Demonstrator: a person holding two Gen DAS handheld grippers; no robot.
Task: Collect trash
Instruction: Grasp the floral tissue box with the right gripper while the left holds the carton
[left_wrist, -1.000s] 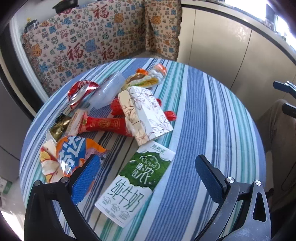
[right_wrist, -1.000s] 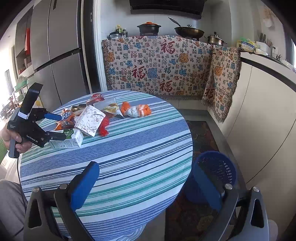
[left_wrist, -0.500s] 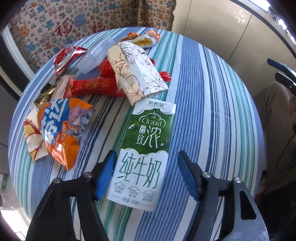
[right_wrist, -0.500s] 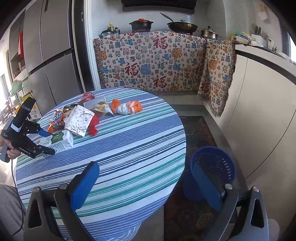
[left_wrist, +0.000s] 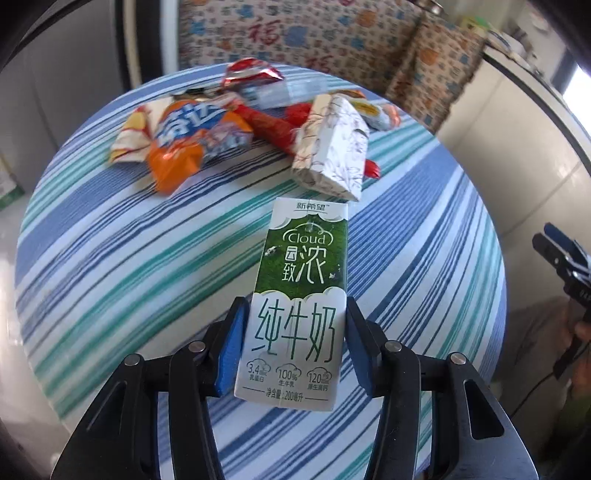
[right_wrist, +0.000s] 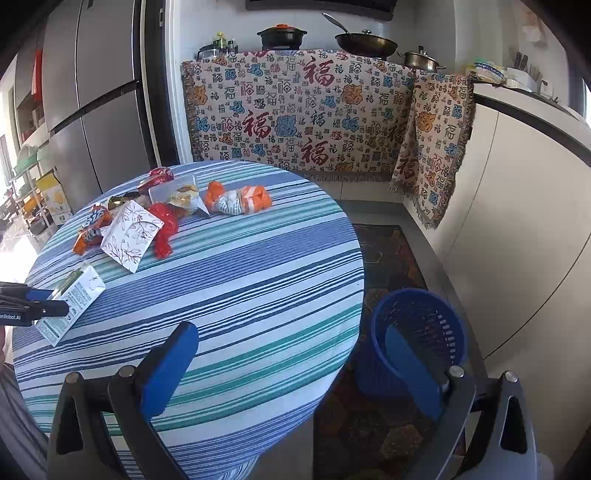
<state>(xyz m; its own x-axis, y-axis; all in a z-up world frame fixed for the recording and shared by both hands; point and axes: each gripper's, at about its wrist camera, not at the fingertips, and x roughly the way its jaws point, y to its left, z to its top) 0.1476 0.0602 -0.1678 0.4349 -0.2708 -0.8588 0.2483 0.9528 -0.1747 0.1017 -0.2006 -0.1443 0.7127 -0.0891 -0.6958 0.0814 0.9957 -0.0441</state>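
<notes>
My left gripper (left_wrist: 295, 332) is shut on a green and white milk carton (left_wrist: 299, 299), its blue pads pressing both long sides at the near end. The carton also shows in the right wrist view (right_wrist: 72, 299) at the table's left edge, tilted up a little off the striped cloth. More trash lies beyond it: an orange snack bag (left_wrist: 184, 136), a white floral box (left_wrist: 332, 151), red wrappers (left_wrist: 269, 125). My right gripper (right_wrist: 291, 365) is open and empty over the table's near edge. A blue basket (right_wrist: 417, 332) stands on the floor to the right.
The round table (right_wrist: 240, 280) has a blue and green striped cloth. An orange and white wrapper (right_wrist: 238, 199) lies at its far side. A patterned cloth covers the counter (right_wrist: 303, 114) behind, white cabinets (right_wrist: 517, 221) stand at right, and a fridge (right_wrist: 96, 103) at left.
My left gripper has moved in around the milk carton and closed on it, then tipped it up. The right gripper has drifted a little, still open.
</notes>
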